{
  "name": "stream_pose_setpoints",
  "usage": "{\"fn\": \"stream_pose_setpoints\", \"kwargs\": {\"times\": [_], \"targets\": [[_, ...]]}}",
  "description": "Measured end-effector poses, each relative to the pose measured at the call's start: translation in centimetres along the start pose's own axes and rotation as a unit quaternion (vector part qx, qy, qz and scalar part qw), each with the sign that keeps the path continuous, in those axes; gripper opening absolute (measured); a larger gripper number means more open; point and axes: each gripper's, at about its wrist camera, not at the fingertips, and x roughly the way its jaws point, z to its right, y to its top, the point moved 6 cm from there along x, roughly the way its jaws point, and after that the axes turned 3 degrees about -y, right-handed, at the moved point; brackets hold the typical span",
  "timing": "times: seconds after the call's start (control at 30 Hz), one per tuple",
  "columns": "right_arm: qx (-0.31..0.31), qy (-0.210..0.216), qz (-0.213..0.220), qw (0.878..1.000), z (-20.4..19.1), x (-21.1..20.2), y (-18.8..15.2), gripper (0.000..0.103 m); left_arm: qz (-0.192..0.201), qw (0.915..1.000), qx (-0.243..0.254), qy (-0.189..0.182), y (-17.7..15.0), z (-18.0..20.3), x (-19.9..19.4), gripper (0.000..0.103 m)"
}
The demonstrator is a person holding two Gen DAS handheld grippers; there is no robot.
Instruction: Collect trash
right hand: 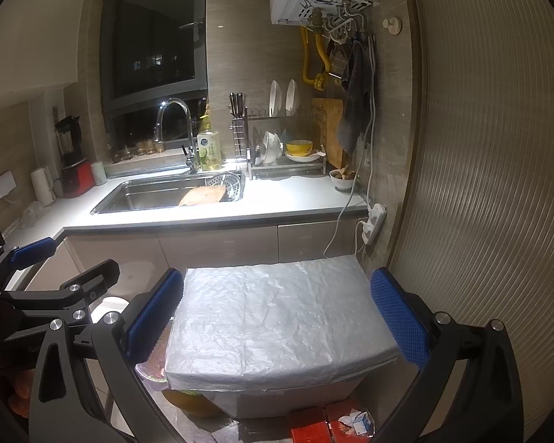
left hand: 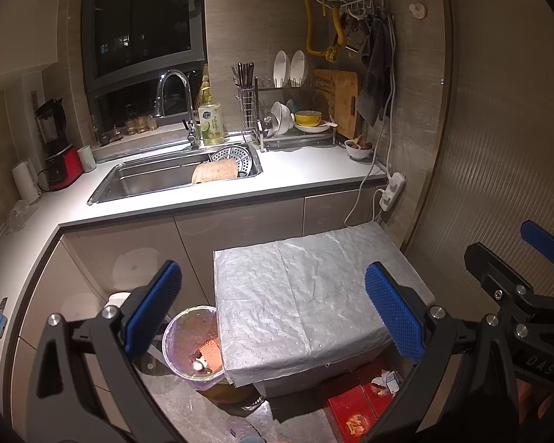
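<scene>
Both the left gripper (left hand: 273, 310) and right gripper (right hand: 277, 317) hovered spread and empty; the crumpled white-and-blue carton scrap (left hand: 389, 382) lay on red boxes (left hand: 354, 406) below the silver-covered table's (left hand: 314, 288) front right corner, nearer the right gripper.

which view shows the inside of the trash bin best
The left wrist view. There the trash bin shows its open mouth, its liner and scraps inside, beside the silver-covered table. In the right wrist view only a sliver of the bin peeks out behind a gripper finger and the table edge.
</scene>
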Motion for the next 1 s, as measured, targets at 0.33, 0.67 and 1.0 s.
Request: {"fn": "stream_pose_setpoints", "kwargs": {"times": [0.33,0.67,1.0], "targets": [[0.000,0.000,-0.001,1.000,0.04,0.10,-0.11,0.101,-0.001,1.0000,0.000,-0.001,-0.01,-0.01,0.08,0.095],[-0.001,-0.001,-0.003,1.000,0.11,0.27,-0.15,0.101,-0.002,1.0000,0.002,-0.002,-0.15,0.05,0.31,0.095],[0.000,-0.003,-0.006,1.000,0.58,0.79,-0.39,0.101,-0.003,1.0000,0.004,-0.005,-0.19,0.18,0.83,0.095]]}}
